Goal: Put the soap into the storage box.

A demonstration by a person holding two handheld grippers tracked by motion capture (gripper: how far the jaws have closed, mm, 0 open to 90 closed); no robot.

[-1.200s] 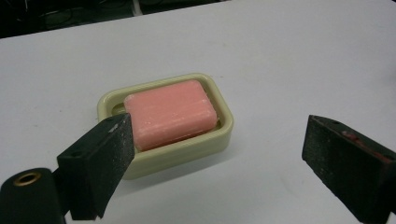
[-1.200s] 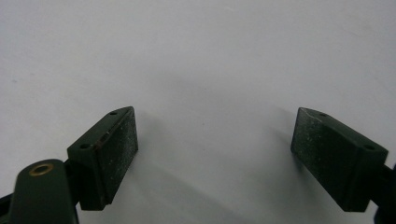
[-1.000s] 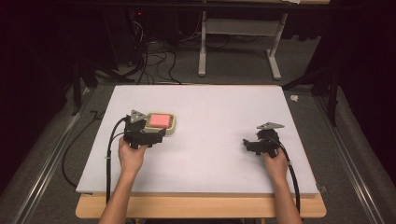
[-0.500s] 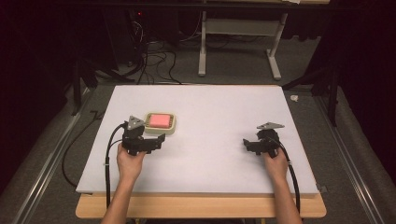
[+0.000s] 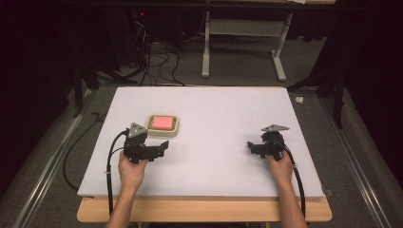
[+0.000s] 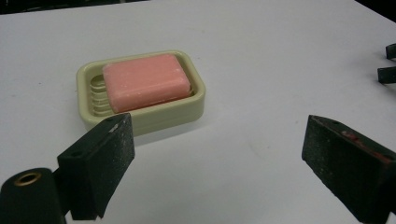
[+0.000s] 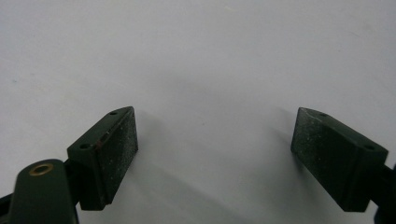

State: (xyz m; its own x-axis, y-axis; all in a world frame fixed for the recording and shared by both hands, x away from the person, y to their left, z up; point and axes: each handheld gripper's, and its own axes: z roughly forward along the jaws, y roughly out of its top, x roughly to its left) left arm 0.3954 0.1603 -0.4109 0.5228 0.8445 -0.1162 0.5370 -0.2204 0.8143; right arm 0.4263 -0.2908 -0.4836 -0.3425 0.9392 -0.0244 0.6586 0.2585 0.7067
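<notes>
- left gripper [image 5: 164, 146] at 8 o'clock on the table [image 5: 214, 109], jaws spread wide, nothing between them
- soap dish [image 5: 163, 126] just past it at 10 o'clock, pink soap [image 6: 145, 81] lying inside
- right gripper [image 5: 250, 146] at 4 o'clock, jaws spread wide over bare table, nothing between them

Left hand [image 5: 131, 170] enters from the near edge, forearm angled slightly toward the far left, gripping the left gripper [image 5: 163, 146]. Its jaws stand wide apart, pointing right, nothing between them. Cable loops off its left side toward the near edge.

Right hand [image 5: 281, 167] enters from the near right, holding the right gripper [image 5: 250, 146]. Jaws point left, spread wide, nothing between them. The two grippers sit well apart, jaws facing one another.
</notes>
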